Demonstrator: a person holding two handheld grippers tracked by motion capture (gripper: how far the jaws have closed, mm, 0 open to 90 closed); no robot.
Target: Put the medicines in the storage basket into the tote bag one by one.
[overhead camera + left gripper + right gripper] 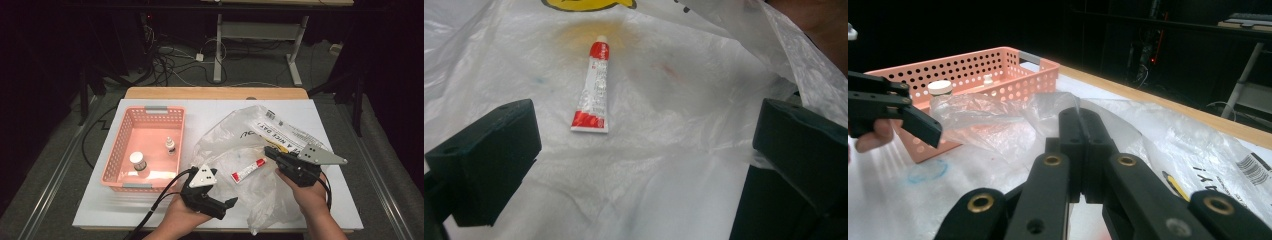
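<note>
A small red and white tube [248, 170] [593, 90] lies on the lower film of a clear plastic bag [250, 135] [684, 165] [998, 125] spread over the table's middle and right. My left gripper [229, 206] [644, 150] is open wide, its jaws level with the bag's near edge and the tube ahead between them, untouched. My right gripper [268, 151] [1081, 117] is shut on the bag's upper film, holding it up off the tube. The left gripper [895, 107] and a fingertip also appear at the left of the right gripper view.
A pink perforated basket [116, 150] [1013, 75] stands at the table's left, holding a white-capped jar [138, 162] [939, 89] and a small dropper bottle [170, 145]. The white tabletop [90, 210] ends close to the hands. Cables and a desk frame [220, 50] lie beyond.
</note>
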